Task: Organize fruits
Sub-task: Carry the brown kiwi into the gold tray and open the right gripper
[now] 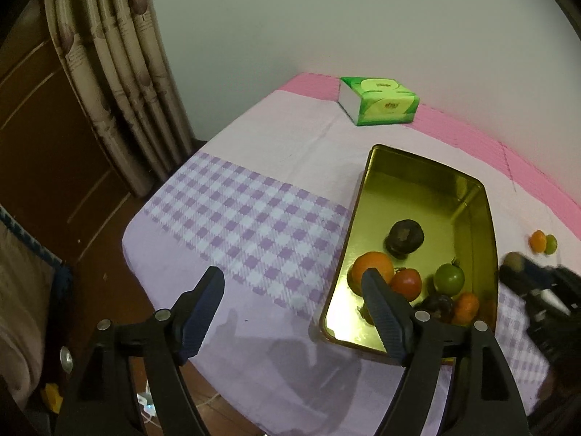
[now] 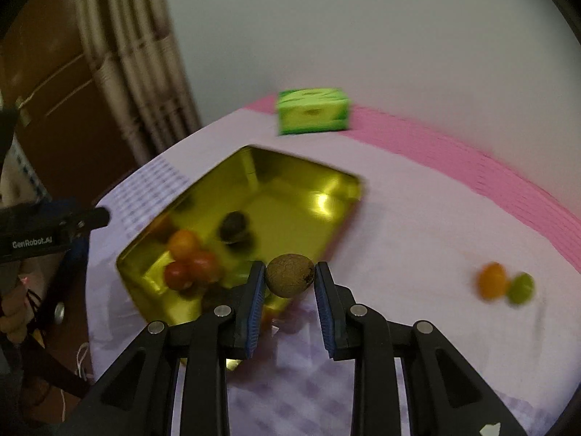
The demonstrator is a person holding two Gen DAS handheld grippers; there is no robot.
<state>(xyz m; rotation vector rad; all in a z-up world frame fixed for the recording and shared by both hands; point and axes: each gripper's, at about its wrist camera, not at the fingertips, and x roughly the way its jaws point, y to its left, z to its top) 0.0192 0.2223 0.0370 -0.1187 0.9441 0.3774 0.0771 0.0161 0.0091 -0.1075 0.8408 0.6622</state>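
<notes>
Kiwi (image 2: 289,275), brown, rough-skinned and egg-shaped, sits pinched between the right tongs (image 2: 288,283) just above the near rim of the gold tin (image 2: 319,200). Left tongs (image 1: 292,283) hang spread wide over the checked bench (image 1: 254,225). An orange fruit (image 2: 492,280) touches a green one (image 2: 521,287) on the cloth, well apart from the tin.

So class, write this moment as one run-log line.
right gripper: shut on brown fruit, near tin | left gripper: open, empty | outside tin: orange fruit, green fruit
</notes>
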